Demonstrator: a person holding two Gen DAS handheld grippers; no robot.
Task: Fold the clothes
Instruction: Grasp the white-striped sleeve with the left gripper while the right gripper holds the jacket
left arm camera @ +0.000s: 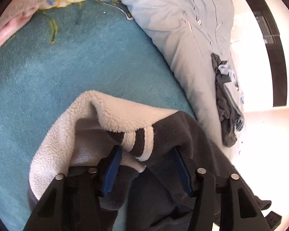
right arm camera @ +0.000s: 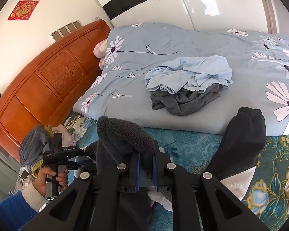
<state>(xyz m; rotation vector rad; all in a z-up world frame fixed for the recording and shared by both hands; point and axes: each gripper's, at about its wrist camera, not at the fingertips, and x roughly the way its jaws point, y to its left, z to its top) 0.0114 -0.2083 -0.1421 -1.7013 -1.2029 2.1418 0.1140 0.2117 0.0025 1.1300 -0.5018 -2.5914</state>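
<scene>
Two claws: right claw [right arm camera: 146, 170] pinches one fleece garment [right arm camera: 125, 134], left claw [left arm camera: 147, 170] half-open around it.

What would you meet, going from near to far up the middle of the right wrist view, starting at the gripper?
Right gripper shut on the dark fleece garment → teal floral blanket → blue daisy-print duvet → heap of grey and light blue clothes → white wardrobe.
</scene>
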